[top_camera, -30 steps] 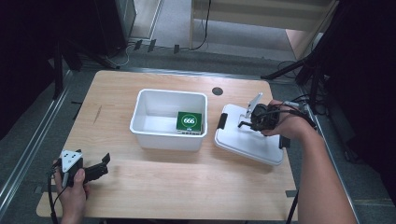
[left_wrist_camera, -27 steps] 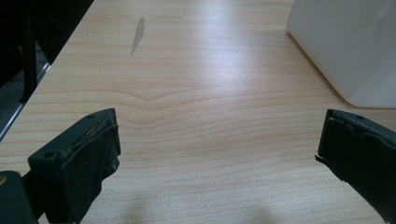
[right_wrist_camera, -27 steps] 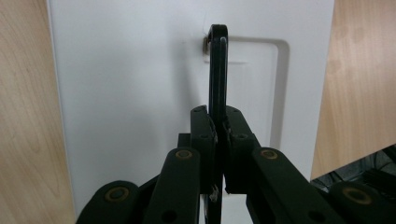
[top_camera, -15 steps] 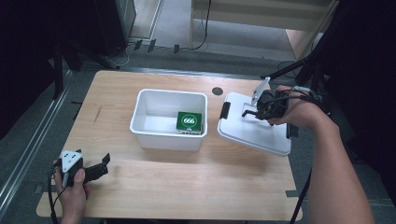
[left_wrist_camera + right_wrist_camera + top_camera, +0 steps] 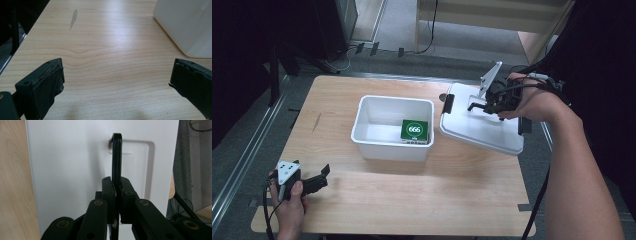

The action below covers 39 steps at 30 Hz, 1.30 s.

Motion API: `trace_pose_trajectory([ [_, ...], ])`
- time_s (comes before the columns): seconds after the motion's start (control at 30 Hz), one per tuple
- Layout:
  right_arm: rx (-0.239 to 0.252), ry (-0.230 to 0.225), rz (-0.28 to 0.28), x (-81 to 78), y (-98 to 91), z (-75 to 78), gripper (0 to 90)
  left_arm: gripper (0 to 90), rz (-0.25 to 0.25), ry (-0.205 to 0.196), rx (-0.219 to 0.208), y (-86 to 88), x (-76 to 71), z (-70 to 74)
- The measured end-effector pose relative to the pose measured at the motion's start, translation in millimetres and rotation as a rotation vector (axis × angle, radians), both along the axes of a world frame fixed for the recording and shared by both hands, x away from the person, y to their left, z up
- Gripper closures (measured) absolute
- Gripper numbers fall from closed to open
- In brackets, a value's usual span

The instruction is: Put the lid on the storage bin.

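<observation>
A white bin [image 5: 394, 98] stands mid-table with a green box [image 5: 414, 130] marked 666 inside it. To its right, my right gripper [image 5: 484, 105] is shut on the black handle [image 5: 476, 106] of the white lid [image 5: 482, 129], which hangs tilted above the table's right side. In the right gripper view the jaws [image 5: 117, 185] pinch the thin handle [image 5: 116, 157] against the lid [image 5: 70, 170]. My left gripper [image 5: 319, 177] rests near the front left corner. It is open [image 5: 117, 75] over bare wood, with the bin wall [image 5: 185, 25] ahead to the right.
The lid carries black latches at its ends [image 5: 447, 104]. A round hole [image 5: 442, 98] in the tabletop lies behind the bin. The table's right edge [image 5: 524, 190] runs close under the lid. Cables and dark stands lie on the floor beyond the table.
My right gripper has raised the lid by its handle and carried it slightly back; the lid now hangs tilted. The left gripper has stayed put.
</observation>
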State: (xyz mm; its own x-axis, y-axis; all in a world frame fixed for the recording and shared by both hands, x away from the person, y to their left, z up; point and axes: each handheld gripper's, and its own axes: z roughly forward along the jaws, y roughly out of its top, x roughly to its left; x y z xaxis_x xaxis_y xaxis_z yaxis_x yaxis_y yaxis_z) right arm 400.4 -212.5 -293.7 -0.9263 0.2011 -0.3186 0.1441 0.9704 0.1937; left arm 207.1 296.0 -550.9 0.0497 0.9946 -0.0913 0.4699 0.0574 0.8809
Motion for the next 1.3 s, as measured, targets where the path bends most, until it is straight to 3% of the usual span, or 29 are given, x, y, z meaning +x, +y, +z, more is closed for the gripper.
trace_pose_trajectory([
  [0.13,0.015,0.017,0.023,-0.9,10.2,9.4,85.3,0.0,-0.001,0.002,-0.001,0.0,-0.2,0.1],
  [0.37,0.007,0.028,0.053,-0.7,32.3,9.7,85.3,0.0,-0.001,0.002,-0.003,0.3,-0.2,0.0],
  [0.7,-0.006,0.047,0.107,2.7,76.1,-1.6,85.3,0.0,0.000,0.002,-0.008,0.6,0.0,0.1],
  [1.1,0.033,0.073,0.166,5.9,137.4,-12.3,85.3,0.0,-0.001,-0.001,-0.014,1.1,-0.2,0.0],
  [1.3,0.024,0.076,0.184,7.3,155.5,-16.6,85.3,0.0,-0.001,-0.002,-0.016,1.6,-0.2,0.0],
])
